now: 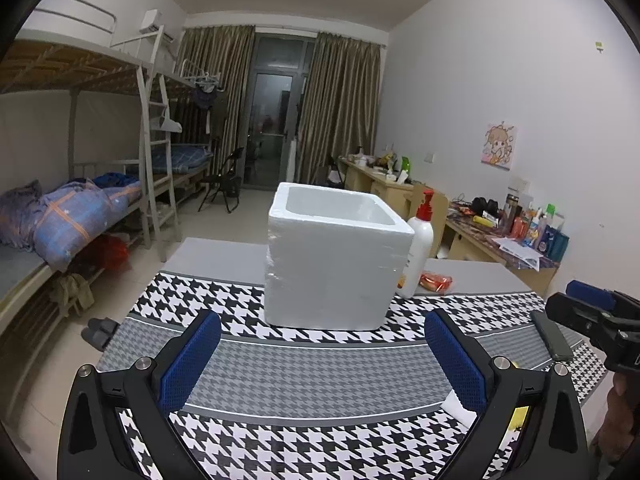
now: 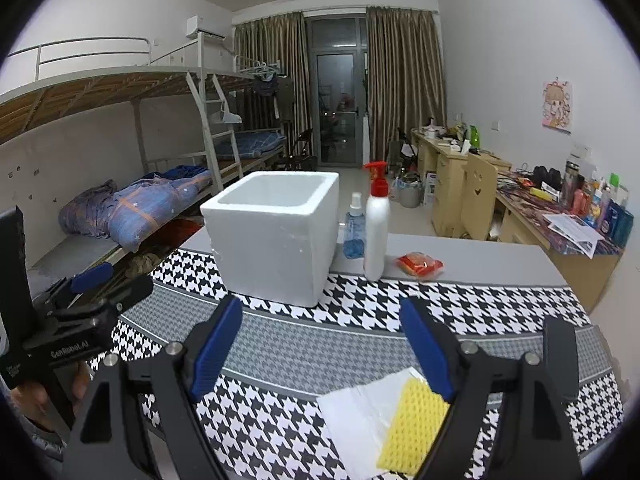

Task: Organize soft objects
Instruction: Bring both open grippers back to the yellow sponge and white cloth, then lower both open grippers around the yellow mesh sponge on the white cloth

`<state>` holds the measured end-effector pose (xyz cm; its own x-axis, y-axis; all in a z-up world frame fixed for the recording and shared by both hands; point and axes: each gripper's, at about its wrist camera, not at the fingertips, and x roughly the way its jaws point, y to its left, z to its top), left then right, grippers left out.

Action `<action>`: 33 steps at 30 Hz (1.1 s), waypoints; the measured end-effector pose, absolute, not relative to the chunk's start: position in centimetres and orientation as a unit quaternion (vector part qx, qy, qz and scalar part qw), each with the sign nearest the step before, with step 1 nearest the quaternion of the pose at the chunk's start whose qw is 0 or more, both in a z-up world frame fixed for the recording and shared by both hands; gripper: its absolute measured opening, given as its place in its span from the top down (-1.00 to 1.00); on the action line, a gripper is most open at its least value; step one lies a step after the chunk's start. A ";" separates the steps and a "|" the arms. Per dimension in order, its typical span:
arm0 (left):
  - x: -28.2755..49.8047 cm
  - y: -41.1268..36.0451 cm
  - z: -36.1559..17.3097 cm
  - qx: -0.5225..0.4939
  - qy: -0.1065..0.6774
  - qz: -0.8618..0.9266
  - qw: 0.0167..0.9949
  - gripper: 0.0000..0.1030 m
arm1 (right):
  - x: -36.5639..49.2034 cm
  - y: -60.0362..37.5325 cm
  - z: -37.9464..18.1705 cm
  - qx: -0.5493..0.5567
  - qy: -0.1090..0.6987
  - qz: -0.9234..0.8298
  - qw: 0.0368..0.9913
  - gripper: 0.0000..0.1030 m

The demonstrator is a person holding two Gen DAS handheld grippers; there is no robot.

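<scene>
A yellow sponge (image 2: 412, 424) lies on a white plastic sheet (image 2: 356, 408) on the houndstooth cloth, just under my right gripper's right finger. My right gripper (image 2: 322, 346) is open with nothing between its pads. A white foam box (image 2: 276, 232) stands open-topped beyond both grippers, about mid-table. My left gripper (image 1: 322, 360) is open too and empty, facing the foam box (image 1: 336, 256). A corner of the white sheet (image 1: 460, 408) shows beside its right finger. Each gripper appears in the other's view: the right gripper (image 1: 576, 304) at the right edge, the left gripper (image 2: 116, 284) at the left edge.
Behind the box stand a white pump bottle (image 2: 376, 232) and a blue spray bottle (image 2: 354, 228), with a red packet (image 2: 420, 264) beside them. A dark phone (image 1: 554, 338) lies on the cloth at the right. Bunk beds line the left wall, cluttered desks the right.
</scene>
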<state>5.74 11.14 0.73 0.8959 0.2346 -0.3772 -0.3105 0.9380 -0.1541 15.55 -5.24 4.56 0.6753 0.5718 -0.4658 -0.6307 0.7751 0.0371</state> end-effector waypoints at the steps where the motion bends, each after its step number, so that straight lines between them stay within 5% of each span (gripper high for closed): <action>1: 5.7 11.0 0.6 -0.107 0.180 0.139 0.968 -0.98 | 15.3 -5.5 4.5 -0.063 0.231 0.326 0.915 -0.65; 33: 7.8 3.5 -0.1 -0.065 0.212 0.046 0.974 -0.98 | 14.4 -13.9 2.2 -0.011 0.252 0.239 0.938 -0.65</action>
<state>7.81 3.53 -0.06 0.9059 0.0625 -0.4188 -0.1175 0.9873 -0.1067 14.35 -13.95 2.21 0.7590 0.4429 -0.4772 -0.4540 0.8854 0.0998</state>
